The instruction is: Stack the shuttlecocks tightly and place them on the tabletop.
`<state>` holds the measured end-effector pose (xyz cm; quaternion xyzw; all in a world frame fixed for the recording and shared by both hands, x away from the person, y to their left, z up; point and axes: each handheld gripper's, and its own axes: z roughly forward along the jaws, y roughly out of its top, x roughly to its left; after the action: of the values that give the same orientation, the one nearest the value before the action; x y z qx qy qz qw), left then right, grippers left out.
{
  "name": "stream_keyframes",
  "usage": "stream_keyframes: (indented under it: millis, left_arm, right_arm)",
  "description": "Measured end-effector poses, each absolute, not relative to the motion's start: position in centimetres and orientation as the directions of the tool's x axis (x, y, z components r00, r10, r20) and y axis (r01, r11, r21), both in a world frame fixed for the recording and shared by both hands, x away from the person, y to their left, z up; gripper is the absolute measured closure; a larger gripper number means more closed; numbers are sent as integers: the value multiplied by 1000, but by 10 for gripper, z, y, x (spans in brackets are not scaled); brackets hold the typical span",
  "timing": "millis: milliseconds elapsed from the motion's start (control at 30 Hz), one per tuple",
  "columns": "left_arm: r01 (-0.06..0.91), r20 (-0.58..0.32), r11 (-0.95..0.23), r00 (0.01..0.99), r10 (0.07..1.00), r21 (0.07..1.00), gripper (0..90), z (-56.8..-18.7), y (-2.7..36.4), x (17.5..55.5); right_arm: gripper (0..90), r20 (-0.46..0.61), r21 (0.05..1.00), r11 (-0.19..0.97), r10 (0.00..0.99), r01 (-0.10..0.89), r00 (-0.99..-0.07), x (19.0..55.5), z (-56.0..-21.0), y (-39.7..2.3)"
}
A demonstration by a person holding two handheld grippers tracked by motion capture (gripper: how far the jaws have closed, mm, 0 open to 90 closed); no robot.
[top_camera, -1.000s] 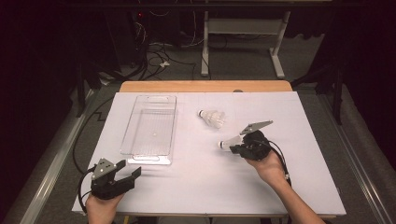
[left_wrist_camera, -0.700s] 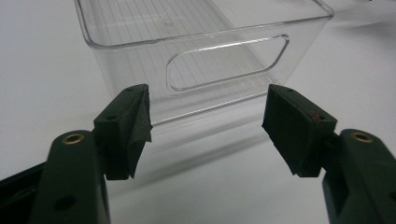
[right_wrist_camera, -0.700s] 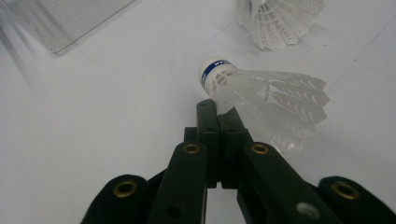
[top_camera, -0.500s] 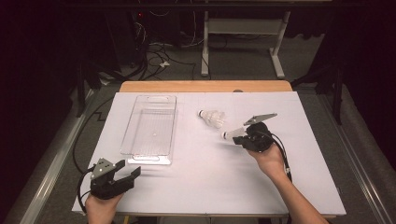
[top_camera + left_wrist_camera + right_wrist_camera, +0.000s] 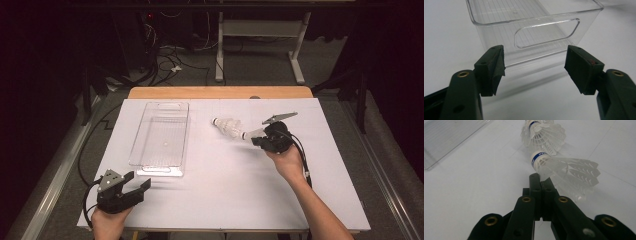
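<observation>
Right gripper (image 5: 250, 136) sits over the right half of the white-covered table (image 5: 225, 200), its jaws pressed together on the feather edge of a white shuttlecock (image 5: 564, 170). In the right gripper view the two black jaws meet with no gap, and the thin skirt of the held shuttlecock is pinched at their tips; its cork end with a blue band points away from the camera. Just past it lies a second shuttlecock (image 5: 544, 135), its feathers touching or nearly touching the cork of the held one; I cannot tell which. In the high view that second shuttlecock (image 5: 226, 125) lies on the table toward the far edge, near the middle, and the held one (image 5: 246, 135) is just beside it on the side of the right hand (image 5: 287, 160).

Left gripper (image 5: 137, 187) rests near the near left corner of the table, held in the left hand (image 5: 107, 220), with its jaws spread wide and nothing between them. In the left gripper view the pads (image 5: 581, 70) frame the near end wall of a clear plastic bin (image 5: 536, 30), which has a slot handle cut into that wall; the pads stand short of it. The bin (image 5: 162, 135) lies lengthwise on the left half of the table, well apart from both shuttlecocks.
</observation>
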<state>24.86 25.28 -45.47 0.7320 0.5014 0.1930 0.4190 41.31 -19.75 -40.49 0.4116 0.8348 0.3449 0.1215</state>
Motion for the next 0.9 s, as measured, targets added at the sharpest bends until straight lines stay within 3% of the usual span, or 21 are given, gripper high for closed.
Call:
stream_keyframes:
  millis: [900]
  left_arm:
    - [576,-139,-148,424,895,804,329,-455,253,250]
  right_arm:
    - [900,85,663,400,800,633,-594,443,-408,-193]
